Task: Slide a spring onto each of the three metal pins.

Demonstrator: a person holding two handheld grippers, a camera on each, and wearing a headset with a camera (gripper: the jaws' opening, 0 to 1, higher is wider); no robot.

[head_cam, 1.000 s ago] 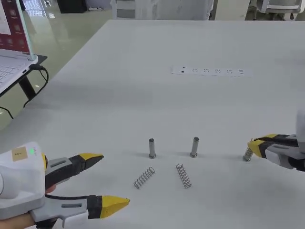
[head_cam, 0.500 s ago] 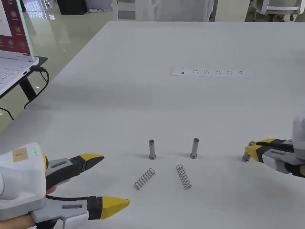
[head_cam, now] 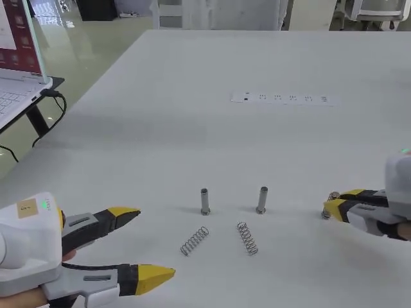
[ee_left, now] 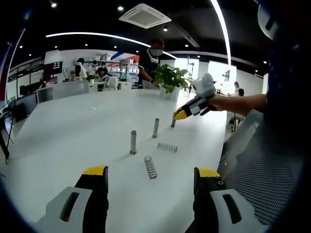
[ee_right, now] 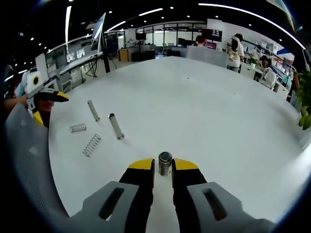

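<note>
What the right gripper holds: a third pin with a fitted spring coiled round its shaft. The yellow-tipped jaws are drawn in to a narrow gap and press the coils from either side.
Where that grip sits: low over the white worktop, toward its near edge and well to the right of the other pins. I cannot tell whether the pin's foot touches the surface.
Left gripper: jaws spread wide with nothing between them, over the near left part of the worktop, pointing toward the loose springs.
Left pin: upright and bare, close to the near edge, about mid-width.
Right pin: upright and bare, beside the left pin with a clear gap between them.
Left loose spring: lying flat on a slant, just nearer than the left pin, apart from it.
Right loose spring: lying flat, just nearer than the right pin, apart from the other loose spring.
Power strip: white, lying flat farther back on the worktop.
Laptop: open on a stand beyond the left edge.
</note>
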